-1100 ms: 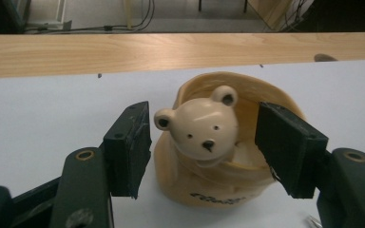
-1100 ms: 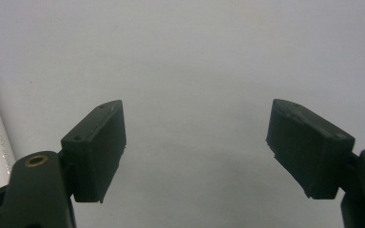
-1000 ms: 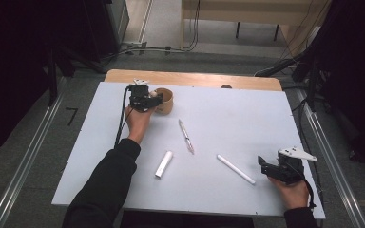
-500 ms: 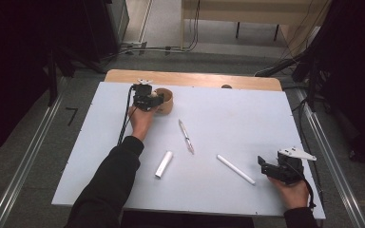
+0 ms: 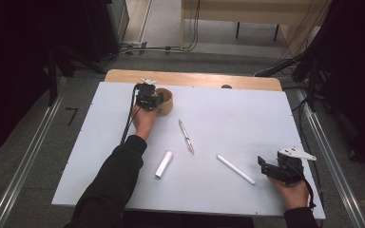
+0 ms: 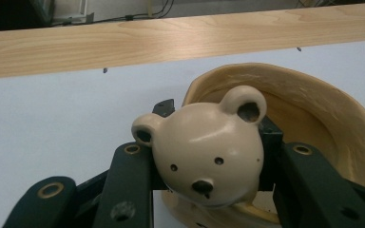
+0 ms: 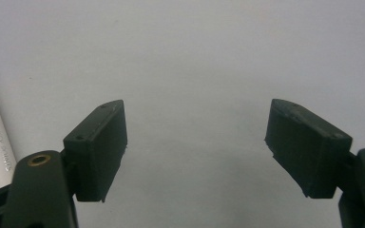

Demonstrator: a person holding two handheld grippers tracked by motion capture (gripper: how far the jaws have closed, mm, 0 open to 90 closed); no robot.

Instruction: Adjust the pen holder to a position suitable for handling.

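As seen upper left of the high view:
Left gripper: jaws, just closing, pinched the bear-head holder.
Right gripper: spread, holding nothing.

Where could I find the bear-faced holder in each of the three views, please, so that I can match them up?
High view: the bear-faced holder sits upper left on the white table, at the left gripper.
Left gripper view: it sits centre and right, the bear head between the two black jaws, which have just been closing on it.
Right gripper view: not in it; the open right gripper faces bare table.
Shared landmark: the wooden strip beyond the holder.
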